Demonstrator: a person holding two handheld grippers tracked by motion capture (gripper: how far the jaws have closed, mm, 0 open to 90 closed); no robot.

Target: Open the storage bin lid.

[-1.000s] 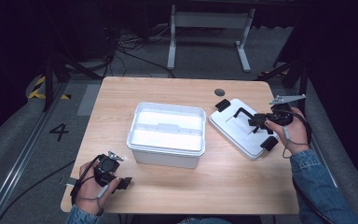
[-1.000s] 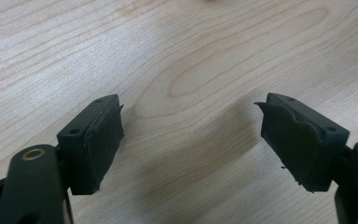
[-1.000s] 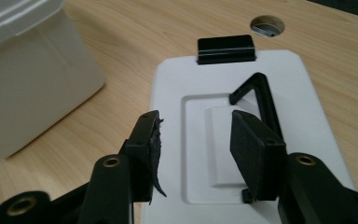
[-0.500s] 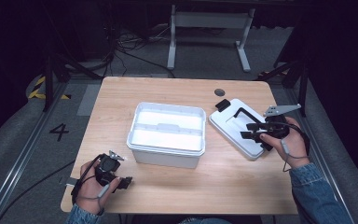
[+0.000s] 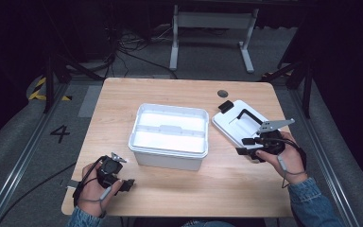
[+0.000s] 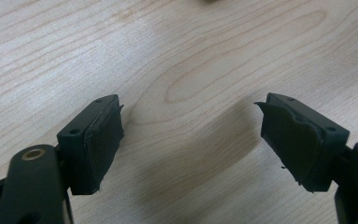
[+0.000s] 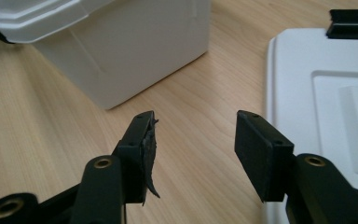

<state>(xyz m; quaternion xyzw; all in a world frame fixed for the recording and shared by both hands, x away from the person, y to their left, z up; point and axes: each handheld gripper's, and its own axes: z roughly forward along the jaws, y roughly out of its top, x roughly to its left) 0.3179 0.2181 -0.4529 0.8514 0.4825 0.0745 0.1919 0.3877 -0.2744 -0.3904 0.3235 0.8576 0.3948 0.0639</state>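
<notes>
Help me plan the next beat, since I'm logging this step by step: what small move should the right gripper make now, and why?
Probably ease the right gripper sideways onto the near edge of the white lid. Its jaws stand open over bare table, with the lid's rim just beside one jaw, and the white bin sits uncovered next to it.

All I can read from here is a black numeral 4 point(image 5: 59, 134) marked on the grey floor point(image 5: 23, 142) left of the table.
</notes>
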